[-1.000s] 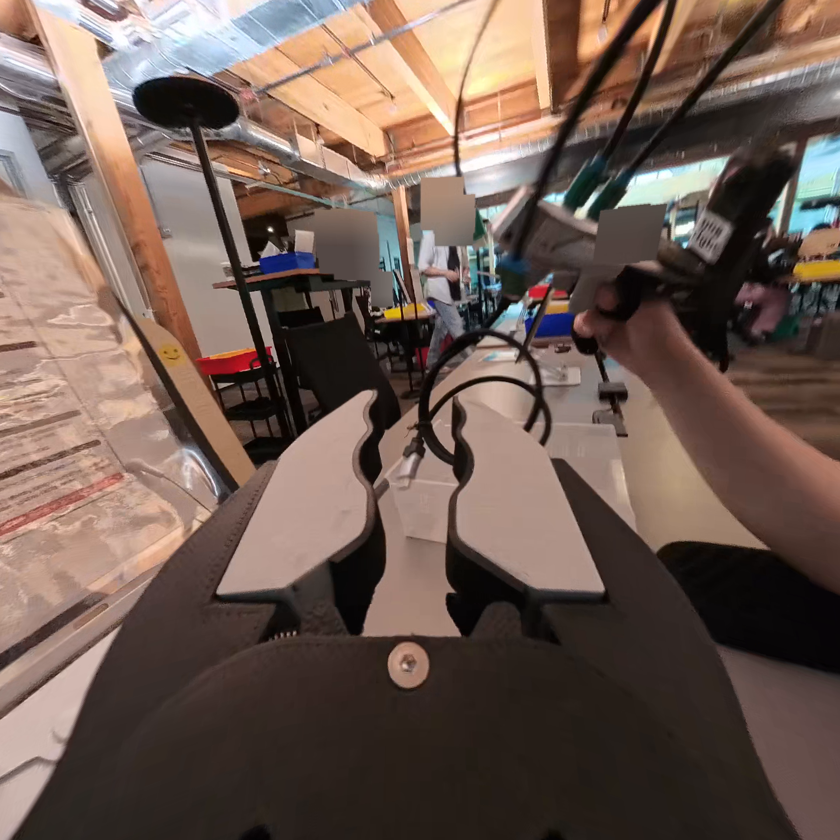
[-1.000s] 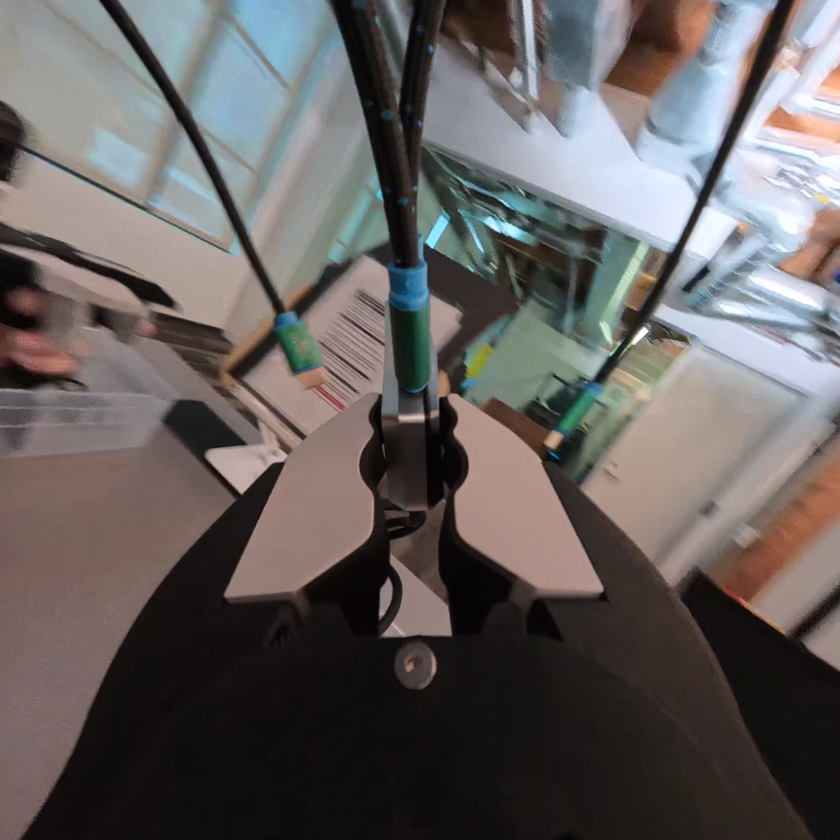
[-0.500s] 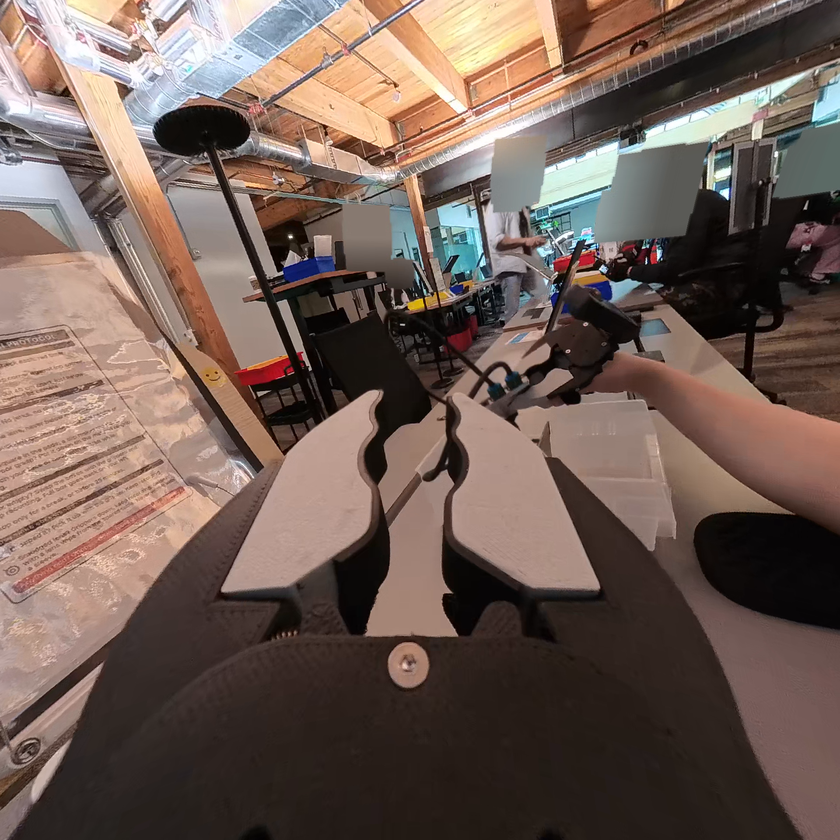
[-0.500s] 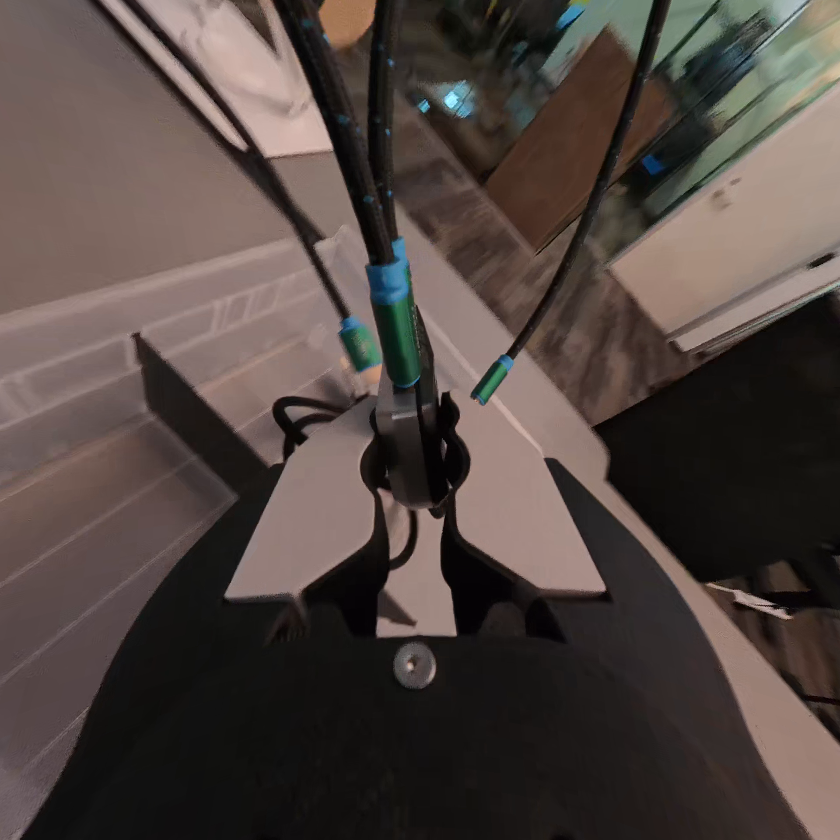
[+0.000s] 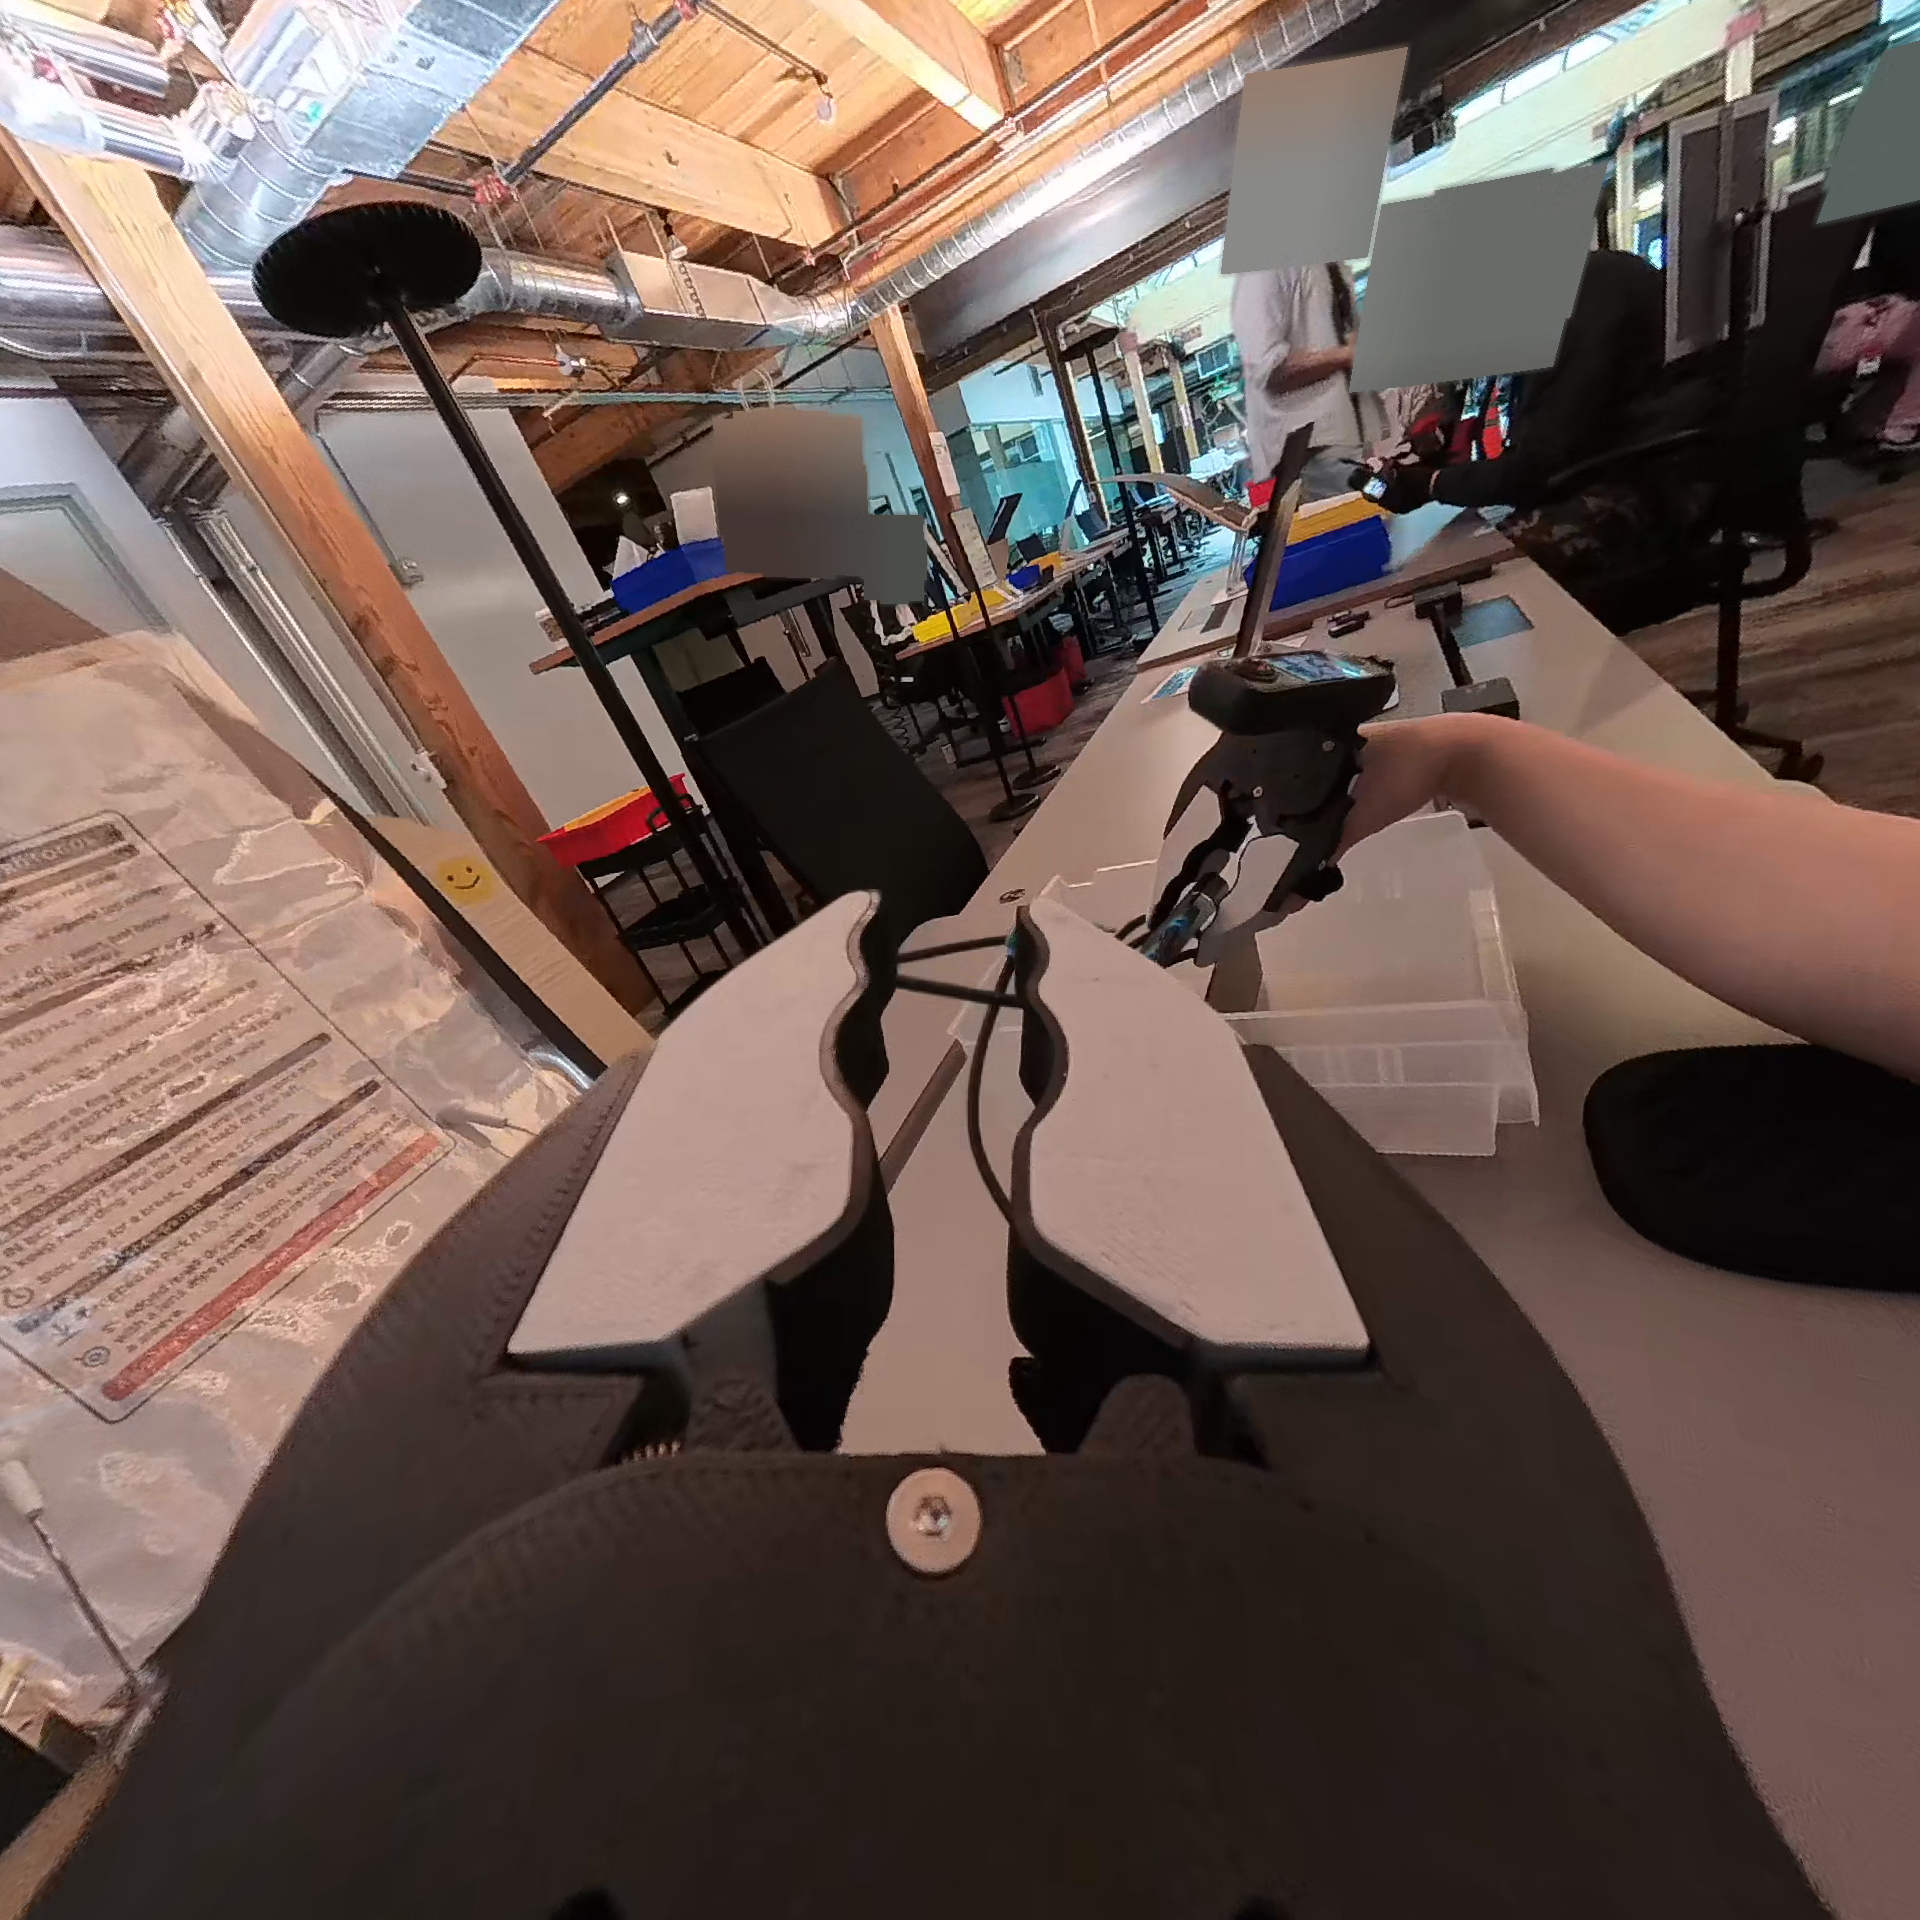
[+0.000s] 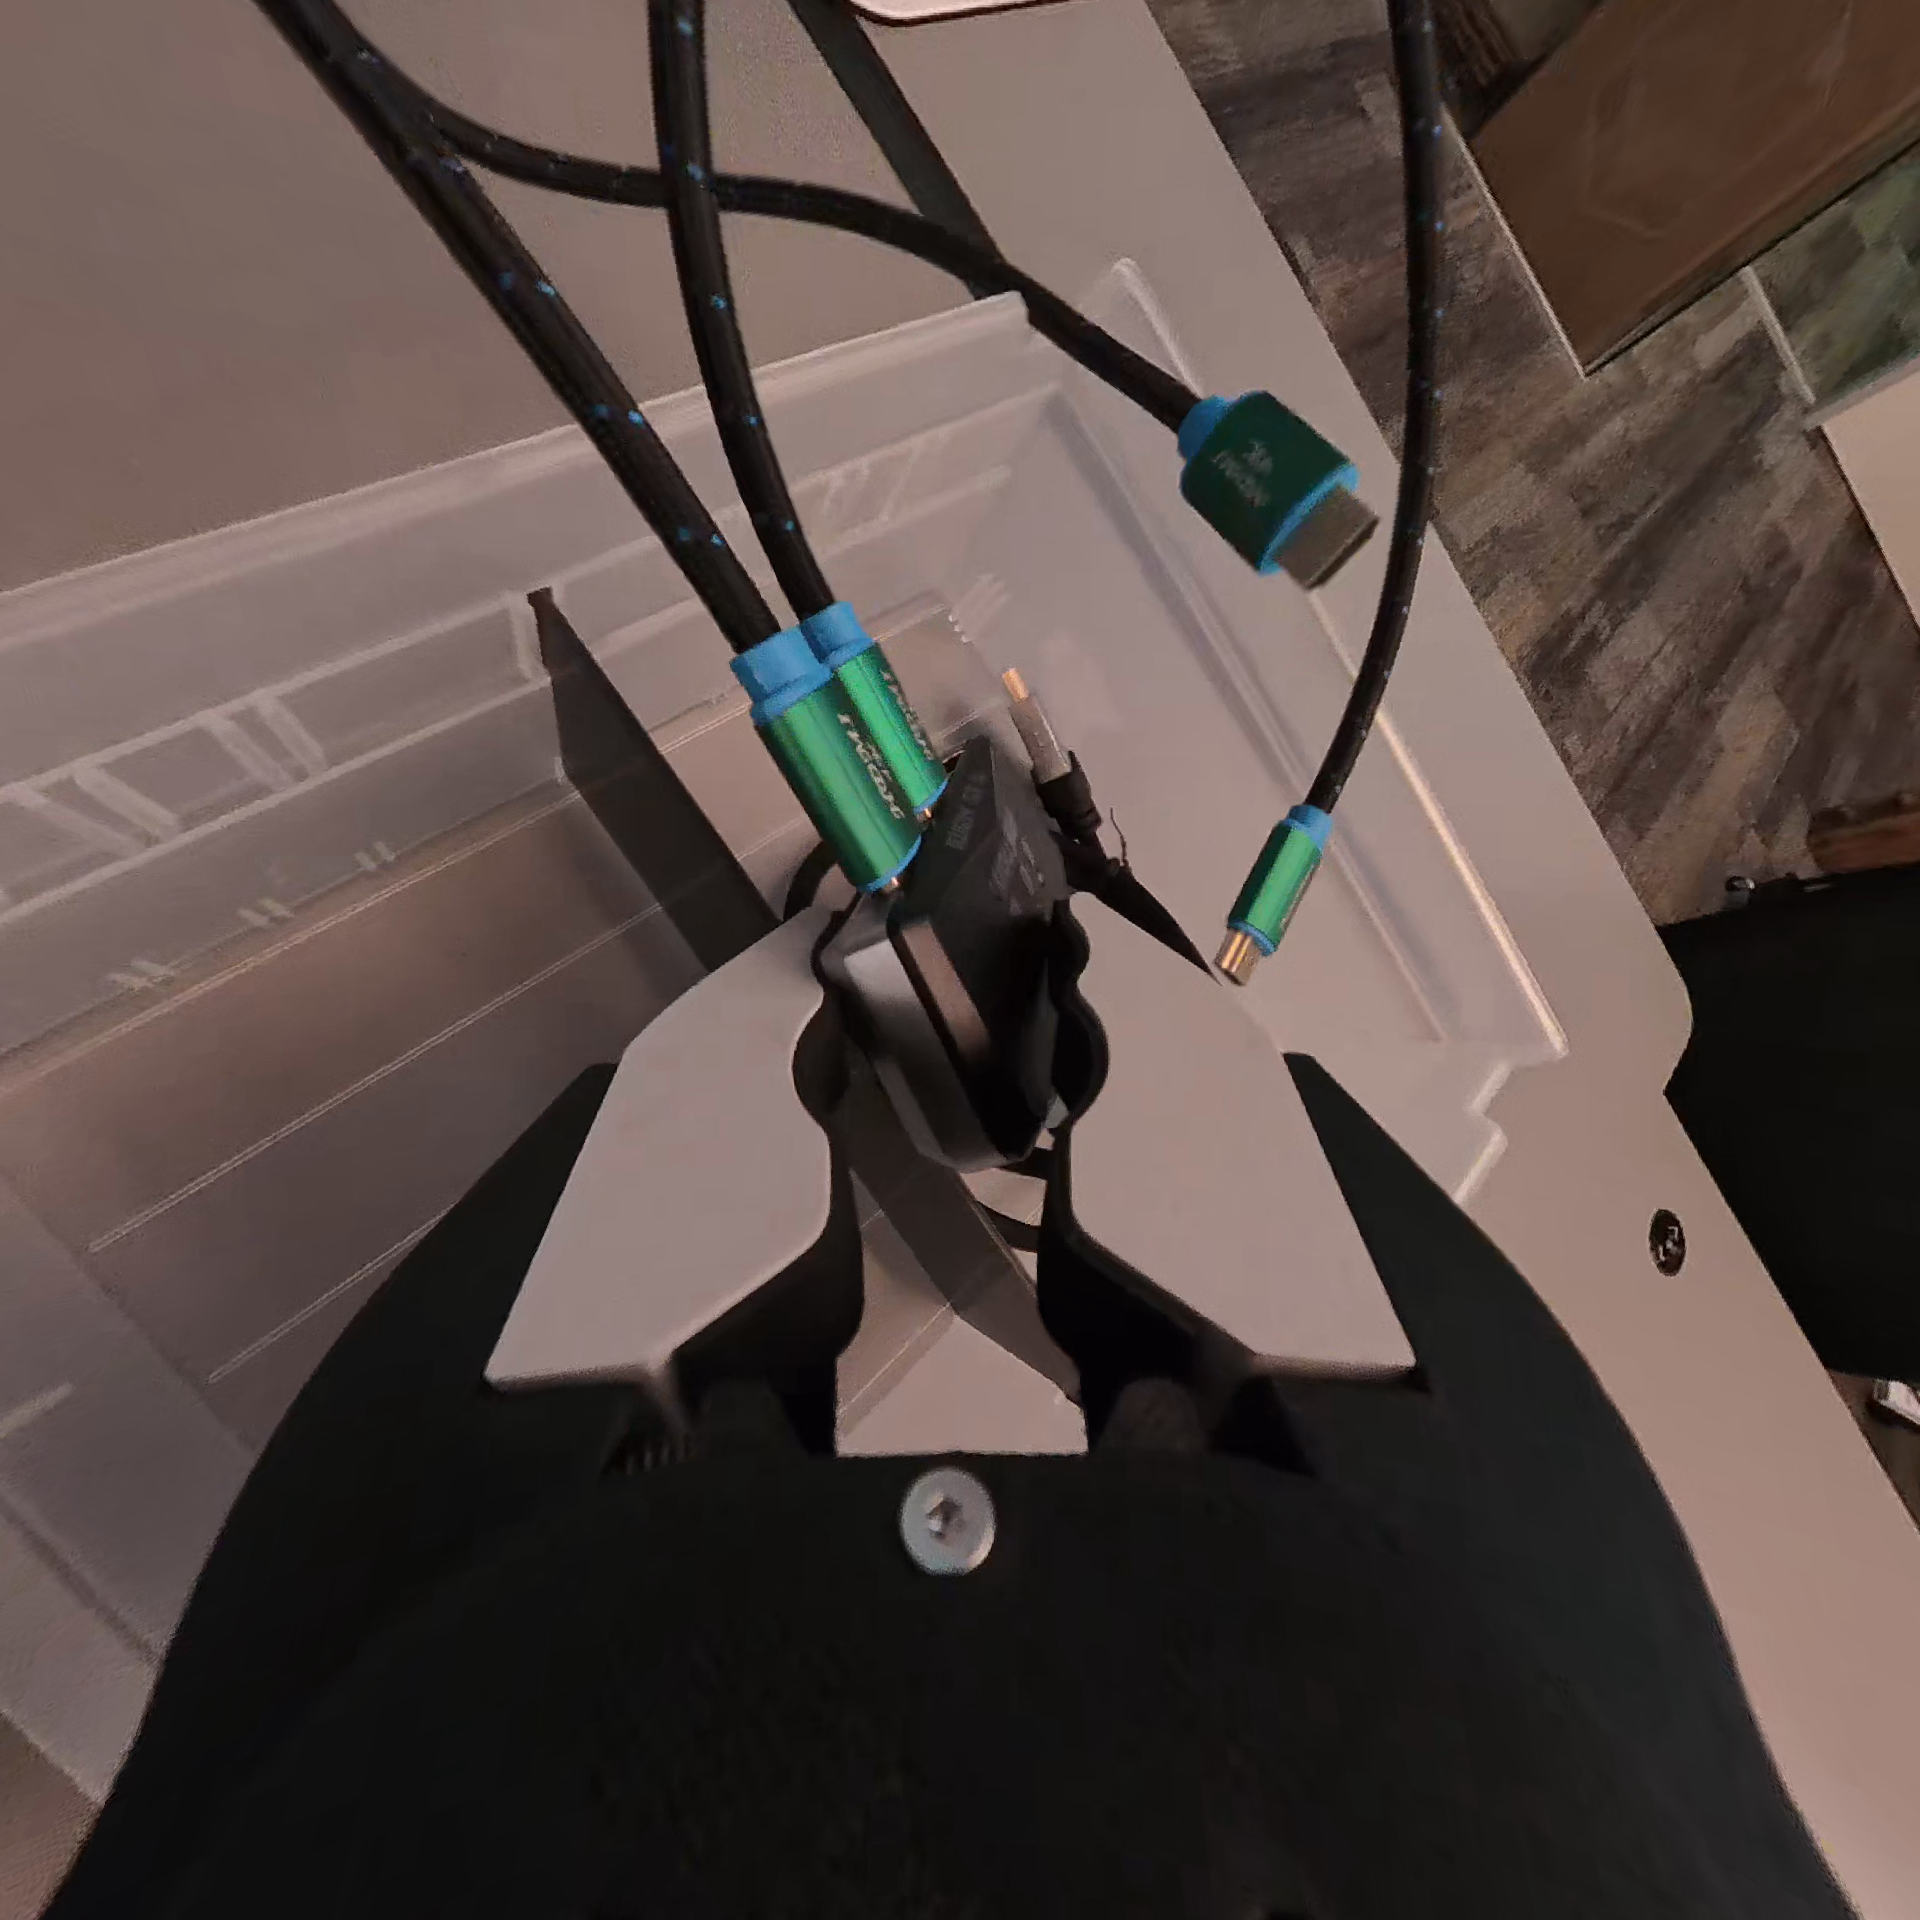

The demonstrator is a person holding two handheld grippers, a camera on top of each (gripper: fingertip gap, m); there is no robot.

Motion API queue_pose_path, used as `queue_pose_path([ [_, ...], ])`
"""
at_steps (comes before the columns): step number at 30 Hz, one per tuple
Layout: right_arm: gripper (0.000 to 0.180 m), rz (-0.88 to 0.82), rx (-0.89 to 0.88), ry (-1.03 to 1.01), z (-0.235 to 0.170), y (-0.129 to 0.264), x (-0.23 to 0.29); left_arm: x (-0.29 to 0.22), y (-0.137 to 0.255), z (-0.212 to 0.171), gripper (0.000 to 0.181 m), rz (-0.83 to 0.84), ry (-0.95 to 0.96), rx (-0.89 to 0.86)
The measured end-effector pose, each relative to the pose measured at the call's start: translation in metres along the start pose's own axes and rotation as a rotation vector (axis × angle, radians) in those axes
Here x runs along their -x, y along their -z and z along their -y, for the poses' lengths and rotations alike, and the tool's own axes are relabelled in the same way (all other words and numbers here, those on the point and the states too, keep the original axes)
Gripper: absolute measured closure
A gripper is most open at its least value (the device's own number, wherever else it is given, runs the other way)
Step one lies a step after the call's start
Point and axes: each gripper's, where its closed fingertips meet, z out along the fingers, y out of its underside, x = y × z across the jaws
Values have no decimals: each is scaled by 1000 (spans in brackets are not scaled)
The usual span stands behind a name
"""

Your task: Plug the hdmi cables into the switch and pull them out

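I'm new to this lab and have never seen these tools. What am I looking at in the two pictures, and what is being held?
A person holds a hand-operated gripper in each hand; each carries a camera looking along its jaws. The left view shows the left gripper open and empty above a pale table, with the right gripper farther off over a clear plastic bin. The right view shows its jaws shut on a small dark switch with two green HDMI plugs inserted. Two more plugs hang loose.
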Motion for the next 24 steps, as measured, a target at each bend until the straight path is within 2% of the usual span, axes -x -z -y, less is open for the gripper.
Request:
queue_pose_path([
  [6,131,101,55,-85,-4,5,18,-1,4,2,160,0,-13,15],
  [9,132,153,73,-120,-2,22,27,2,6,-1,160,6,-15,32],
  [12,135,154,-46,-155,23,45,25,3,7,-1,160,9,-11,34],
  [16,135,-44,-314,-85,75,57,-10,1,6,1,160,4,-13,34],
  [19,145,-286,-325,-88,86,40,-53,-1,4,0,160,-4,-19,41],
  [22,144,-267,-225,-20,77,-3,-52,-3,2,-2,160,-8,-22,51],
  [24,144,-239,-164,-44,70,-24,-53,-4,0,-5,161,-13,-21,60],
])
